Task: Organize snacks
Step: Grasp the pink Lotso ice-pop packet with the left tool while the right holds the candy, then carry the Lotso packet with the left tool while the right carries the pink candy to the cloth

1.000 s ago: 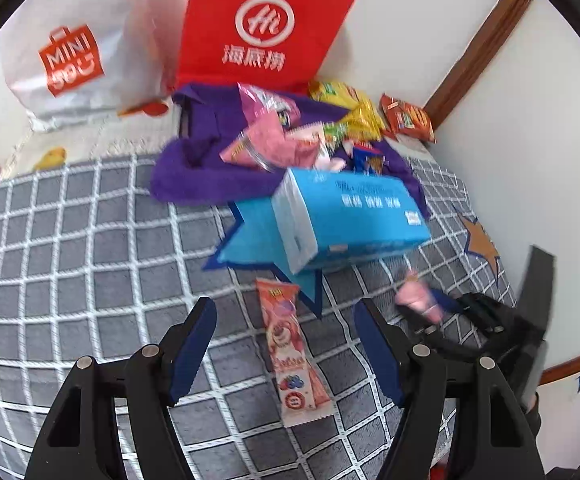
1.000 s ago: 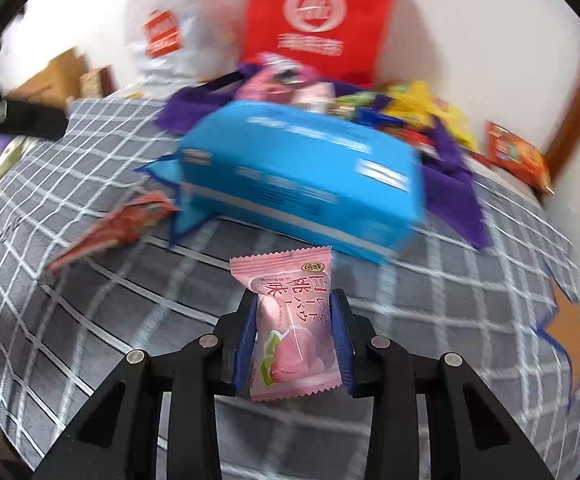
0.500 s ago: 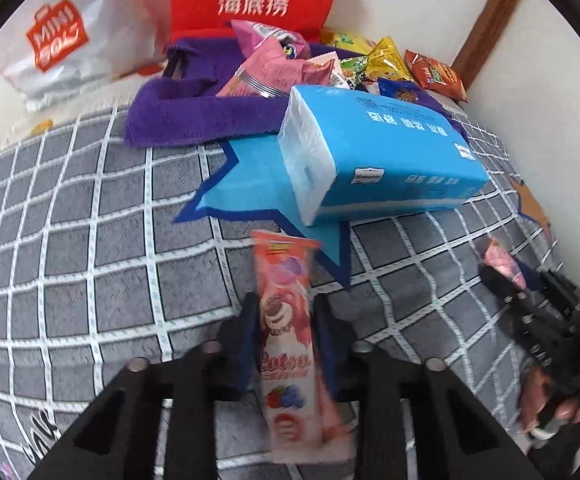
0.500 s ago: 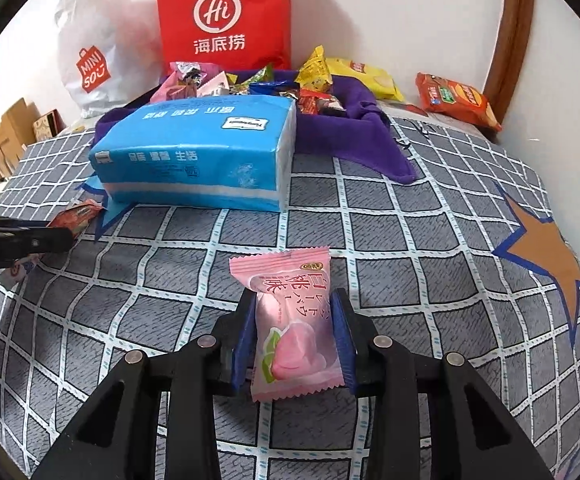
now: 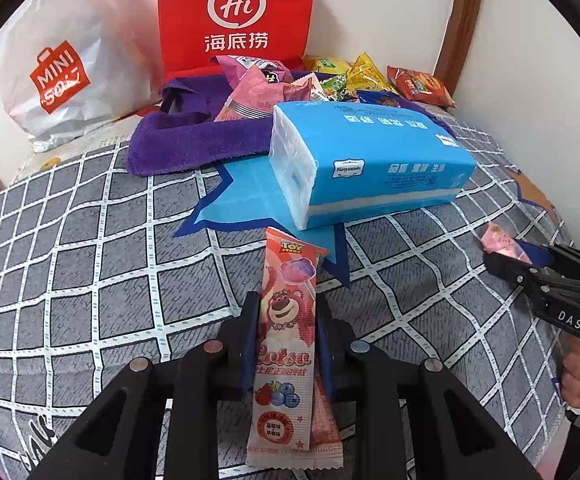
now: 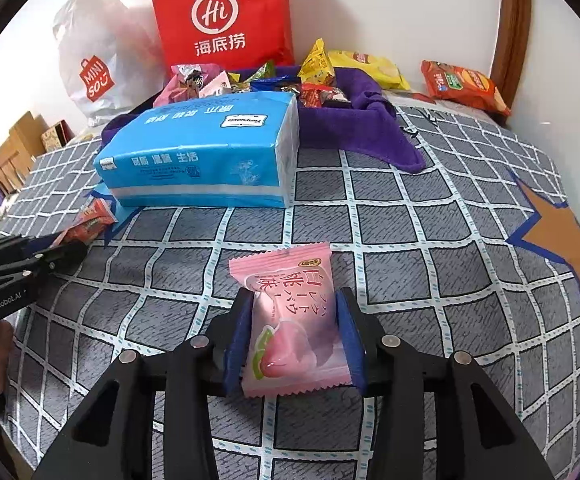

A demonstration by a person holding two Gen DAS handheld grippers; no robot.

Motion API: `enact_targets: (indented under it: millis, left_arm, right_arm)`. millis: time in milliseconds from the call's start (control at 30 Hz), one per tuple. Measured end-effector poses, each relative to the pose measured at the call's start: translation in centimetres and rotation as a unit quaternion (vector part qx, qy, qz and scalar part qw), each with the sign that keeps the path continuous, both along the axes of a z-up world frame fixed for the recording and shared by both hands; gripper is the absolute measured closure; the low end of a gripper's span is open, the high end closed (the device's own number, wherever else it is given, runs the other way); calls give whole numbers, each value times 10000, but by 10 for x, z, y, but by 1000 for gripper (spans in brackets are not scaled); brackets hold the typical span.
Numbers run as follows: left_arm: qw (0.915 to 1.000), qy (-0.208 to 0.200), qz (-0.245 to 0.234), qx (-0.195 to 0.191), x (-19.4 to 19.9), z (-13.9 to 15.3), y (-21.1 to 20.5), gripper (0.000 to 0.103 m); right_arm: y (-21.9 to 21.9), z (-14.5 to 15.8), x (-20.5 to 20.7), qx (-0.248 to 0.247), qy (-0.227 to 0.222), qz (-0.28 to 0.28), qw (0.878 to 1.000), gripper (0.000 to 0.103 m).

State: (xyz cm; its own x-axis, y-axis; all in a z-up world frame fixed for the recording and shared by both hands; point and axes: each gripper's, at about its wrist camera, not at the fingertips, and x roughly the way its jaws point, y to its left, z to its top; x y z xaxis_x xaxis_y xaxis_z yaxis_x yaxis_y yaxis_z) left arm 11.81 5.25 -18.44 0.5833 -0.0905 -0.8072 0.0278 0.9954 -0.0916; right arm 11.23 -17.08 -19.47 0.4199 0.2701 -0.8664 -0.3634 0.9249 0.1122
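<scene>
Between the blue pads of the left gripper [image 5: 285, 344] sits a long strawberry lollipop sachet [image 5: 287, 344], clamped about mid-length, its top sticking out ahead of the fingertips and its bottom seal trailing back toward the camera. Ahead of it lies a blue tissue pack [image 5: 370, 164] on the checked bedspread [image 5: 69, 264], and beyond that a purple cloth [image 5: 185, 140] heaped with other snacks.

Off to its right, the right gripper [image 6: 296, 344] has a pink peach candy packet [image 6: 294, 320] between its pads; its jaws are opening, and the pads look to be barely touching the wrapper's sides, if at all. Ahead and to that gripper's left is the same tissue pack [image 6: 201, 156].

Both wrappers look light, thin and crinkly, probably slick, so they should need little force but may slide or swivel in a loose pinch. The sachet is floppy beyond the pads; holding it near the middle, over the stiffer contents, seems the safest place. The candy packet is puffy and soft; its sides over the filling give the best purchase, not the flat sealed ends.
</scene>
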Motion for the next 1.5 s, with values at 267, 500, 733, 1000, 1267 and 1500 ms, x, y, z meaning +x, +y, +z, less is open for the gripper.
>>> enact_targets:
  millis: [267,500,733,1000,1267,1500]
  left_arm:
    - [9990,-18,-112,-436,-1,-1,6,69]
    - [9979,-36,-107,-644,-1,-1,7,63]
    - [9994,33,28,-342,-1,1,8,80]
    - [9993,-110,261,-242,-16,31,14,81]
    - [9980,-477,350,-232,-22,75,12,81]
    - [9964,-544,242,-605,-5,94,9,81]
  right_arm:
    - [2,0,-1,43,11,111,9999,52]
    - [4,0,-1,-29,-13,123,9999,52]
    - [2,1,-1,-54,-21,39,10000,58]
    - [-3,6,5,-81,30,-321,9994,64]
    - [-6,49,1,189,-344,-385,9985,65]
    - [1,82,-2,168,-646,-306,9973,65]
